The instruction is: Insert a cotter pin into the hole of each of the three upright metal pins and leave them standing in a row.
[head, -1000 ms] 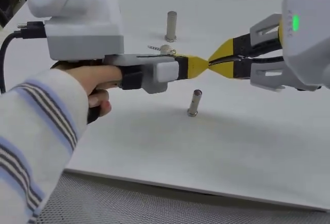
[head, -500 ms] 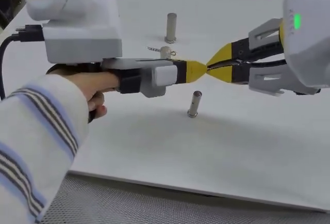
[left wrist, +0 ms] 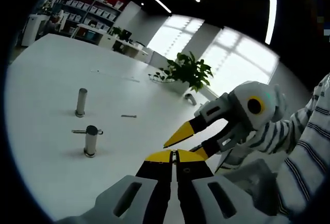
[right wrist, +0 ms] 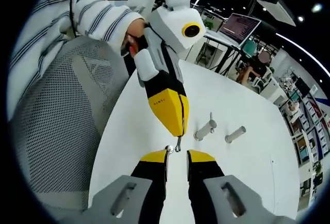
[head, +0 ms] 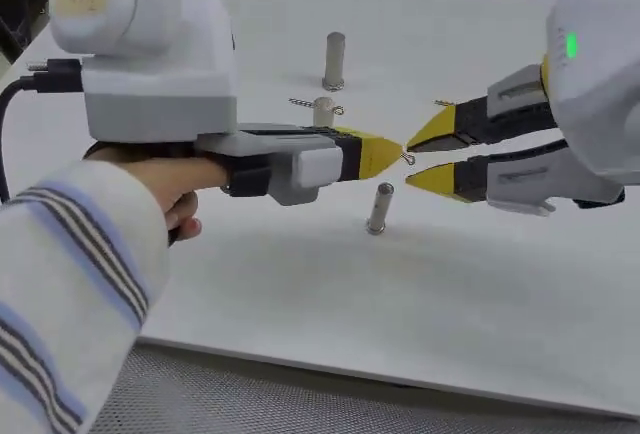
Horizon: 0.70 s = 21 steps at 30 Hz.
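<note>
Jaws of the left gripper (left wrist: 174, 155) are pressed together on a cotter pin (head: 409, 159), its loop poking out past the yellow tips. Jaws of the right gripper (right wrist: 176, 156) are now spread, where half a second ago they were closed tip to tip against the left. Handover to the left is judged done, with the pin held in the air between the two sets of tips. Three upright pins are seen standing on the table (head: 300, 284): far pin (head: 334, 59) bare, middle pin (head: 323, 112) already crossed by a fitted cotter pin (head: 305, 104), near pin (head: 379, 207) bare. A spare cotter pin (left wrist: 129, 115) is lying near the far pin. One of three is counted done; two holes are left to be filled
</note>
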### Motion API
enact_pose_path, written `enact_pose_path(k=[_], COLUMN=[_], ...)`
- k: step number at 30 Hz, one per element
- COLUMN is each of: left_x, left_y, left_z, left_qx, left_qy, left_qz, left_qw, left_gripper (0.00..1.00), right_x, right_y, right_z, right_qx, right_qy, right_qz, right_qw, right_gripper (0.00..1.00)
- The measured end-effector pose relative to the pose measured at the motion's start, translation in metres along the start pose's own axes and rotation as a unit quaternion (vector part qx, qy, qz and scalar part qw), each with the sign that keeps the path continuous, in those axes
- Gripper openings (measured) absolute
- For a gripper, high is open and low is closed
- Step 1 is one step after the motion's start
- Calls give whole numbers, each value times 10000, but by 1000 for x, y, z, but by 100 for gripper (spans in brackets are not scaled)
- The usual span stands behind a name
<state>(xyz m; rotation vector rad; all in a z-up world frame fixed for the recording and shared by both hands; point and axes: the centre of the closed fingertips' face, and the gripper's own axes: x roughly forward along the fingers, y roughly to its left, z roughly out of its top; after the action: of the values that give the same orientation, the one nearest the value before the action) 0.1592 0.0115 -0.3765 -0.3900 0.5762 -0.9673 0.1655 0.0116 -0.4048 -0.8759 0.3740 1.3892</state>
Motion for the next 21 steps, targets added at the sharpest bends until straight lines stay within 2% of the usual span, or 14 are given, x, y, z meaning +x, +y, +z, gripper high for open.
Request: enact_pose_path(k=[4,9,11,13,15,20,21], left_x=[-3,-3,-4,-5,-6,-6,-6], left_y=[2,-6,-5,-5,-5,-8,-8], left_z=[-2,-6,-9,-13,-16,-21,-23], left_qx=[254,585,748,907,1230,1463,1596], left_qy=[81,176,294,423,550,669,713], left_qz=[-53,-140,-160,-160,-199,-286,-306], left_qw=[9996,9980,9966,9949,9907,9866,9841], left_gripper=[0,0,0,0,0,0,0], right_x=[-1,-2,-3,-3,-3,-3,-3], right_y=[4,4,5,7,9,15,17], right_z=[3,4,3,5,5,3,3], right_qx=[396,542,568,562,571,486,477], right_qy=[-227,-297,-305,-295,-285,-233,-220], right_qz=[118,124,130,133,149,286,321], right_qw=[9989,9980,9978,9979,9978,9981,9981], right_gripper=[8,6,6,5,5,3,2])
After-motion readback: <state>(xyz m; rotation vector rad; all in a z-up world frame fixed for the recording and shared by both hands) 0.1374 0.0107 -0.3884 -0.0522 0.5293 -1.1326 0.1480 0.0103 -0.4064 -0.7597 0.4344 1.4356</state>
